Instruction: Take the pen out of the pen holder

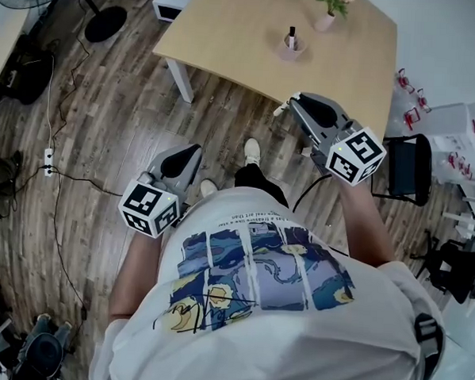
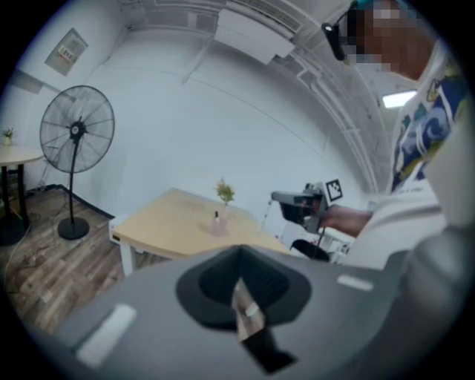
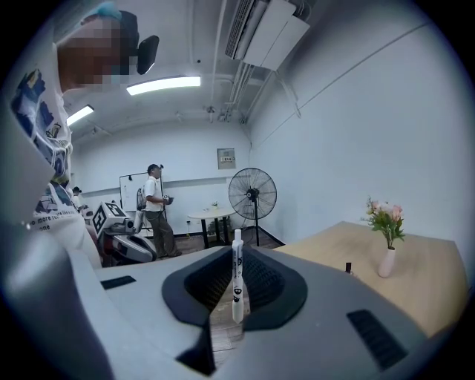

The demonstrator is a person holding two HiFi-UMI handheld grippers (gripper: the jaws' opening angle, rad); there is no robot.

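A pinkish pen holder (image 1: 292,46) with a dark pen (image 1: 292,34) upright in it stands on the light wooden table (image 1: 230,34). The left gripper view shows the holder (image 2: 218,225) far ahead. My right gripper (image 1: 294,102) hovers off the table's near edge, short of the holder. It is shut on a white pen (image 3: 237,280) that stands upright between its jaws (image 3: 236,298). My left gripper (image 1: 193,149) hangs lower over the wooden floor, with its jaws (image 2: 246,295) shut and nothing in them.
A pink vase of flowers (image 1: 327,17) stands behind the holder. A black chair (image 1: 409,167) is at the right, and a fan base (image 1: 106,23), cables and a power strip (image 1: 48,162) lie at the left. Another person (image 3: 156,209) stands far off near a round table (image 3: 211,216).
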